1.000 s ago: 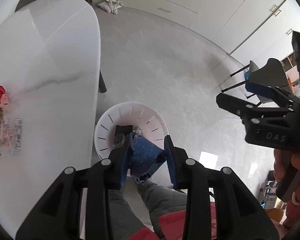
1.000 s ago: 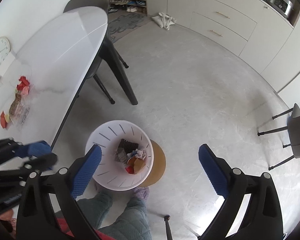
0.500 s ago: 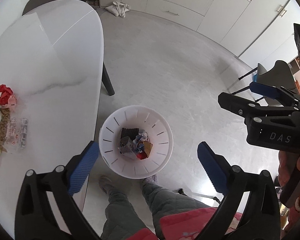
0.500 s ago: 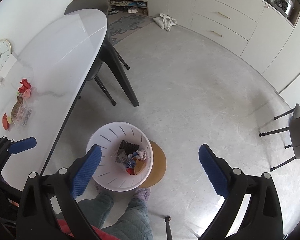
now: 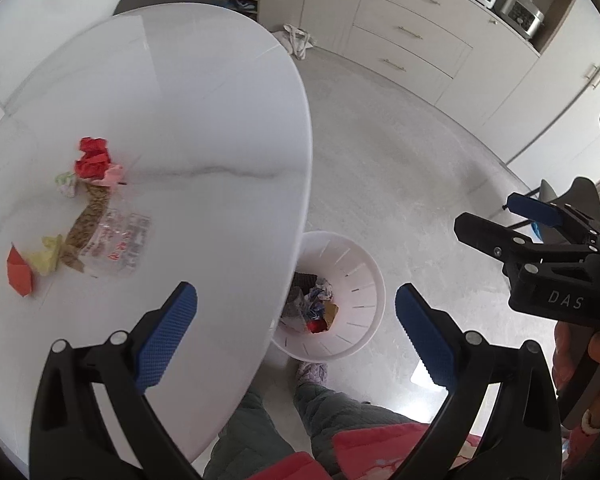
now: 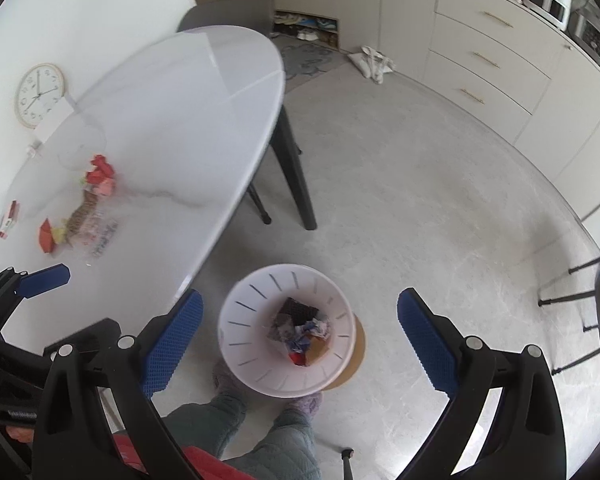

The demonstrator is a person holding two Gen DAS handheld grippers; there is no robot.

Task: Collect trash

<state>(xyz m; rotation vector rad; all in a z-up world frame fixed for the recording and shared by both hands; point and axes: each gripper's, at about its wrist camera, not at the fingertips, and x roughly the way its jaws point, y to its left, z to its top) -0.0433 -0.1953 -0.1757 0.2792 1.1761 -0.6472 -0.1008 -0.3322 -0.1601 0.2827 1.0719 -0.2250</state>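
Left hand-held gripper (image 5: 296, 330) jaws wide apart, nothing between, right hand-held gripper (image 6: 300, 330) likewise spread, both angled steeply downward

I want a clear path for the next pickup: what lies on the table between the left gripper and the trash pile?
Only bare white tabletop, in the left wrist view, between the open left gripper and the trash pile.

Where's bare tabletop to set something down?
The white marble oval table is bare across its far half and along the rim beside the white slotted bin. The near-left is crowded: red crumpled paper, clear plastic wrapper, orange folded paper.
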